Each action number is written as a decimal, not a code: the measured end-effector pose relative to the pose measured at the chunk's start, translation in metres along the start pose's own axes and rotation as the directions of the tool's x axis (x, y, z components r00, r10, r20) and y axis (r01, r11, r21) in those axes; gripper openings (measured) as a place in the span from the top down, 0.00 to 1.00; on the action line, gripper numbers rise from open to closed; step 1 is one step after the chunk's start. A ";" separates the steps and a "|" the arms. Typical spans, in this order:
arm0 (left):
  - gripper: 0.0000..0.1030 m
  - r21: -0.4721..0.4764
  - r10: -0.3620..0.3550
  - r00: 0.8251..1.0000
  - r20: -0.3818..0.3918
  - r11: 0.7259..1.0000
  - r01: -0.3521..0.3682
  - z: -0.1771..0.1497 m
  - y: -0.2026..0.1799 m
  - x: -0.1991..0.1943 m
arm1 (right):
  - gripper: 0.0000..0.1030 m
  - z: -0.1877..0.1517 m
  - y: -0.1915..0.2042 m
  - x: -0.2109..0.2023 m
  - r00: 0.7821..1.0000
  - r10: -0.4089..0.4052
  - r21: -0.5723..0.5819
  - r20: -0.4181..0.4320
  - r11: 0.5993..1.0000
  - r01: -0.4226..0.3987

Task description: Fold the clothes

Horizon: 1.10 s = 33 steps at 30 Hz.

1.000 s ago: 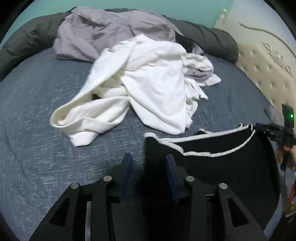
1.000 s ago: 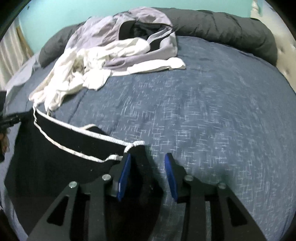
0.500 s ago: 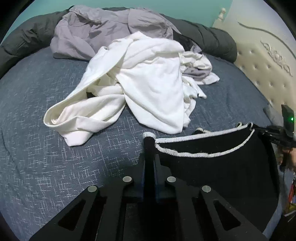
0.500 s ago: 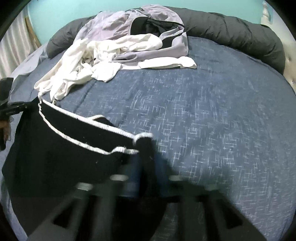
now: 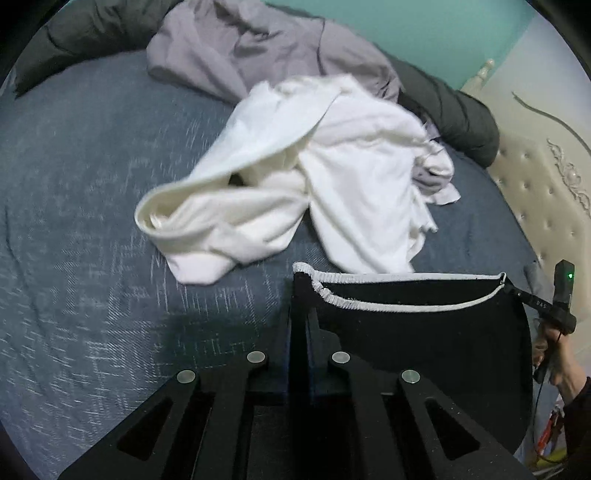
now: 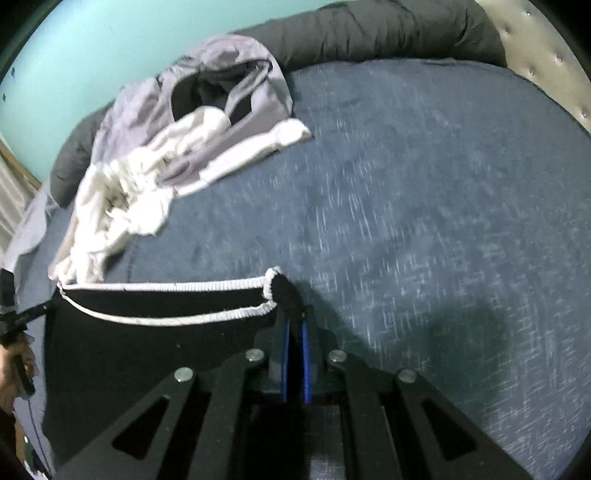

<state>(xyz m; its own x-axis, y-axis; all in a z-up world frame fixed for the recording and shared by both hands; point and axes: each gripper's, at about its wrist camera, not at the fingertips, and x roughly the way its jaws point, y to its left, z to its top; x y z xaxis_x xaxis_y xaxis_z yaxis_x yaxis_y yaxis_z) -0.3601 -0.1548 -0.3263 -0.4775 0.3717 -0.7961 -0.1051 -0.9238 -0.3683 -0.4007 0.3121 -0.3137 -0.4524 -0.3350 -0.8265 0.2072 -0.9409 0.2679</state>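
A black garment (image 5: 424, 332) with a white-trimmed edge is stretched between both grippers over the blue bedspread (image 5: 92, 221). My left gripper (image 5: 299, 306) is shut on its left corner. The right gripper (image 6: 294, 325) is shut on the opposite corner of the black garment (image 6: 147, 354). In the left wrist view the right gripper (image 5: 517, 290) shows at the trim's far end, with a hand behind it. A white garment (image 5: 314, 192) lies crumpled beyond the black one, and a grey garment (image 5: 251, 48) lies behind that.
A dark rolled duvet (image 6: 369, 33) runs along the far edge of the bed. A cream tufted headboard (image 5: 546, 192) stands at the right. The white and grey pile (image 6: 166, 147) sits far left in the right wrist view, with bare bedspread (image 6: 443, 203) to its right.
Both grippers went from open around the garment's corners to shut on them. The white trim between them has pulled straighter, and both views have rolled.
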 end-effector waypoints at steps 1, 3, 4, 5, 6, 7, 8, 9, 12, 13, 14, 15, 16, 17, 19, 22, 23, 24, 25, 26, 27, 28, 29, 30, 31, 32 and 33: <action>0.92 -0.007 -0.002 1.000 -0.003 1.000 0.002 -0.002 0.001 0.002 | 0.95 -0.001 0.000 0.002 1.000 0.003 -0.001 -0.005 1.000 -0.003; 0.91 -0.016 -0.006 1.000 0.000 1.000 0.006 -0.004 0.002 0.002 | 0.94 -0.004 0.000 0.005 1.000 0.008 -0.004 -0.014 1.000 -0.008; 0.88 -0.025 -0.009 1.000 0.005 1.000 0.010 -0.004 0.003 0.000 | 0.93 -0.004 0.001 0.003 1.000 0.015 -0.004 -0.006 1.000 -0.015; 0.79 -0.034 -0.006 1.000 0.013 0.999 0.007 -0.006 0.005 -0.005 | 0.83 -0.004 0.002 -0.003 1.000 0.014 -0.008 -0.002 1.000 -0.014; 0.74 -0.043 0.000 1.000 0.022 0.999 0.001 -0.007 0.008 -0.011 | 0.73 -0.004 0.003 -0.008 1.000 0.012 -0.014 0.000 1.000 -0.012; 0.67 -0.042 0.004 1.000 0.025 0.999 -0.003 -0.009 0.008 -0.019 | 0.72 -0.004 0.004 -0.014 1.000 0.009 -0.019 0.002 1.000 -0.009; 0.66 -0.035 0.006 1.000 0.026 0.999 -0.005 -0.012 0.008 -0.028 | 0.72 -0.006 0.006 -0.024 1.000 0.002 -0.043 0.012 0.999 -0.001; 0.66 -0.028 0.008 1.000 0.026 1.000 -0.007 -0.015 0.008 -0.036 | 0.72 -0.011 0.007 -0.034 1.000 0.011 -0.054 0.010 0.998 -0.010; 0.66 -0.002 -0.024 0.999 0.022 1.000 0.024 -0.032 0.002 -0.067 | 0.71 -0.028 0.009 -0.065 0.999 0.053 -0.076 -0.007 0.996 -0.053; 0.65 0.005 -0.040 0.999 0.014 0.999 0.040 -0.040 -0.001 -0.075 | 0.71 -0.037 0.010 -0.075 0.997 0.071 -0.079 -0.020 0.994 -0.072; 0.63 0.014 -0.063 0.998 0.003 0.998 0.063 -0.050 -0.005 -0.085 | 0.70 -0.047 0.011 -0.085 0.995 0.090 -0.080 -0.034 0.993 -0.092; 0.61 0.020 -0.075 0.997 -0.007 0.997 0.075 -0.057 -0.007 -0.092 | 0.69 -0.058 0.012 -0.093 0.992 0.112 -0.083 -0.055 0.990 -0.117; 0.59 0.026 -0.082 0.996 -0.016 0.996 0.083 -0.067 -0.010 -0.101 | 0.69 -0.070 0.013 -0.101 0.990 0.117 -0.090 -0.074 0.988 -0.124; 0.59 0.030 -0.090 0.996 -0.025 0.995 0.091 -0.078 -0.012 -0.109 | 0.68 -0.083 0.016 -0.107 0.989 0.118 -0.099 -0.093 0.987 -0.127; 0.59 0.049 -0.094 0.995 -0.043 0.994 0.096 -0.099 -0.017 -0.121 | 0.67 -0.108 0.020 -0.117 0.984 0.118 -0.116 -0.133 0.984 -0.133; 0.59 0.059 -0.103 0.992 -0.074 0.993 0.107 -0.127 -0.020 -0.131 | 0.66 -0.137 0.023 -0.124 0.979 0.097 -0.156 -0.182 0.980 -0.126; 0.59 0.057 -0.101 0.991 -0.084 0.993 0.106 -0.136 -0.021 -0.132 | 0.65 -0.145 0.025 -0.124 0.977 0.082 -0.169 -0.198 0.979 -0.116; 0.59 0.055 -0.100 0.991 -0.094 0.993 0.105 -0.144 -0.021 -0.134 | 0.65 -0.152 0.027 -0.124 0.975 0.065 -0.182 -0.214 0.978 -0.105; 0.59 0.054 -0.097 0.990 -0.102 0.993 0.103 -0.153 -0.022 -0.135 | 0.65 -0.158 0.028 -0.124 0.973 0.052 -0.194 -0.225 0.976 -0.098; 0.59 0.057 -0.096 0.989 -0.110 0.993 0.102 -0.160 -0.022 -0.134 | 0.65 -0.164 0.030 -0.125 0.970 0.049 -0.203 -0.236 0.974 -0.099; 0.59 0.060 -0.095 0.988 -0.119 0.993 0.103 -0.165 -0.023 -0.134 | 0.65 -0.171 0.029 -0.126 0.968 0.045 -0.209 -0.248 0.973 -0.098; 0.59 0.062 -0.092 0.988 -0.127 0.993 0.100 -0.170 -0.024 -0.133 | 0.65 -0.176 0.030 -0.126 0.966 0.042 -0.214 -0.254 0.972 -0.098; 0.59 0.062 -0.088 0.987 -0.134 0.993 0.097 -0.176 -0.024 -0.131 | 0.65 -0.181 0.031 -0.126 0.965 0.040 -0.218 -0.259 0.971 -0.099; 0.59 0.062 -0.084 0.986 -0.142 0.994 0.093 -0.181 -0.025 -0.130 | 0.65 -0.185 0.032 -0.126 0.964 0.038 -0.222 -0.263 0.970 -0.099; 0.59 0.062 -0.080 0.986 -0.146 0.994 0.090 -0.185 -0.025 -0.129 | 0.64 -0.188 0.033 -0.126 0.963 0.041 -0.224 -0.265 0.969 -0.103; 0.59 0.061 -0.081 0.986 -0.146 0.994 0.091 -0.188 -0.025 -0.128 | 0.64 -0.190 0.033 -0.125 0.963 0.045 -0.224 -0.266 0.969 -0.107; 0.59 0.057 -0.085 0.986 -0.143 0.994 0.094 -0.189 -0.026 -0.128 | 0.64 -0.192 0.033 -0.124 0.964 0.040 -0.226 -0.264 0.969 -0.102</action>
<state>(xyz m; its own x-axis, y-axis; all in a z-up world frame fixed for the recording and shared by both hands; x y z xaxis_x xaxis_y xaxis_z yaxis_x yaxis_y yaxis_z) -0.1313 -0.1611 -0.3059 -0.3370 0.4583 -0.8224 -0.1993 -0.8884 -0.4135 -0.1712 0.3324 -0.2971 -0.1982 -0.3472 -0.9166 0.4428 -0.8660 0.2323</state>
